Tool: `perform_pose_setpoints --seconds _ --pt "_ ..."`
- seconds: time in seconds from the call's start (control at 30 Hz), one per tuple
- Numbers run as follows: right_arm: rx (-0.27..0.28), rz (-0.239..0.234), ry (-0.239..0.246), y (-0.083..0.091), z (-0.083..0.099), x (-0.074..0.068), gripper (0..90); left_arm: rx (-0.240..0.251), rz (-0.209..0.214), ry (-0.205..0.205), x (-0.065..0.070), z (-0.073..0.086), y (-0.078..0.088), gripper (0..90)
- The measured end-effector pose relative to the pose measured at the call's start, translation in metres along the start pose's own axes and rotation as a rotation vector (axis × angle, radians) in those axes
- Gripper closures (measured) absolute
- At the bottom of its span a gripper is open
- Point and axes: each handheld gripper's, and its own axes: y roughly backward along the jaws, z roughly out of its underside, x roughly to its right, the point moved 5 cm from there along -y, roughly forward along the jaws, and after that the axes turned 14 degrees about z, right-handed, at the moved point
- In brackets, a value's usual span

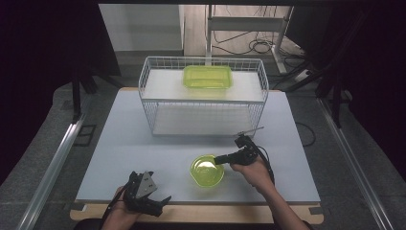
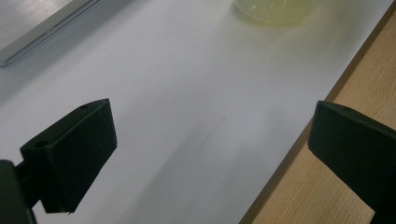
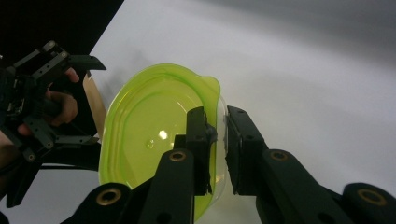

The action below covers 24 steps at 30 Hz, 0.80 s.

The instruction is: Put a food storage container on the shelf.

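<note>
The left gripper [image 1: 143, 196] rests in the person's left hand at the near edge of the table [image 1: 143, 143], its jaws spread wide with nothing between them. In the left gripper view those jaws frame bare table surface and the wooden border, and the green bowl [image 2: 275, 9] lies well ahead of them, apart from both.

To the right of that, the green bowl [image 1: 207, 170] sits on the table near the front edge. The right gripper [image 1: 221, 159] reaches in from the bowl's right side, and its jaws are pinched onto the rim: in the right gripper view one jaw sits inside the bowl [image 3: 154, 135] and the other outside its wall, with the thin rim caught between them and hardly any gap left. The bowl stands flat on the table, not yet lifted.

Well beyond the jaws stands a white wire rack [image 1: 203, 96], and on its upper shelf lies a green rectangular container [image 1: 208, 76].

The step in hand looks like the grasp itself, just secured. The likely next move is a lift, probably toward the rack. That calls for a firm pinch, since the hold is on one edge only and the bowl may tilt or swing. Raising it slowly and level should keep the thin rim from slipping out.
</note>
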Motion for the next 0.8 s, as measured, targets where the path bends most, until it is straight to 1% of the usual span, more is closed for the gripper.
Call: perform_pose_setpoints --seconds 0.03,0.07,0.1,0.17,0.2,0.33,0.4,0.47,0.5,0.53,0.6,0.73,0.77,0.8 --pt "0.0 0.0 0.0 0.0 0.0 0.0 80.5 -0.001 0.0 -0.001 0.0 0.0 0.0 1.0" --pt "0.0 -0.023 -0.013 0.001 0.0 -0.002 81.1 -0.002 -0.001 -0.001 0.0 0.0 0.0 1.1" --pt "0.0 -0.023 -0.013 0.001 0.0 -0.002 81.1 -0.002 -0.002 -0.001 0.0 0.0 0.0 1.1" --pt "0.005 -0.053 -0.023 0.003 0.0 -0.004 81.8 -0.002 -0.003 -0.003 0.0 0.0 0.0 1.0" --pt "0.011 -0.06 -0.027 0.005 -0.001 -0.004 82.0 -0.002 -0.003 -0.003 0.0 0.0 0.0 1.1" --pt "0.019 -0.056 -0.016 0.009 -0.001 -0.006 82.5 -0.003 -0.003 -0.005 0.0 0.0 0.0 1.0" --pt "0.026 -0.067 -0.023 0.01 -0.002 -0.006 82.8 -0.004 -0.002 -0.006 0.0 0.0 0.0 1.0" --pt "0.033 -0.068 -0.025 0.012 -0.002 -0.005 83.2 -0.004 -0.003 -0.006 0.0 0.0 0.0 1.1" --pt "0.038 -0.077 -0.031 0.014 -0.003 -0.005 83.6 -0.004 -0.003 -0.006 0.0 0.0 0.0 1.1" --pt "0.04 -0.096 -0.039 0.015 -0.003 -0.006 83.7 -0.004 -0.002 -0.006 0.0 0.0 0.0 1.1" --pt "0.048 -0.075 -0.029 0.017 -0.004 -0.005 83.7 -0.005 -0.002 -0.005 0.0 0.0 0.0 1.1" --pt "0.044 -0.066 -0.016 0.017 -0.005 -0.004 83.1 -0.006 -0.002 -0.008 0.001 0.0 0.0 1.1" --pt "0.042 -0.048 -0.01 0.016 -0.006 -0.003 82.4 -0.007 -0.002 -0.009 0.001 0.0 -0.001 1.1" --pt "0.043 -0.01 0.005 0.015 -0.006 -0.001 81.4 -0.008 -0.002 -0.01 0.001 0.0 -0.001 1.1"
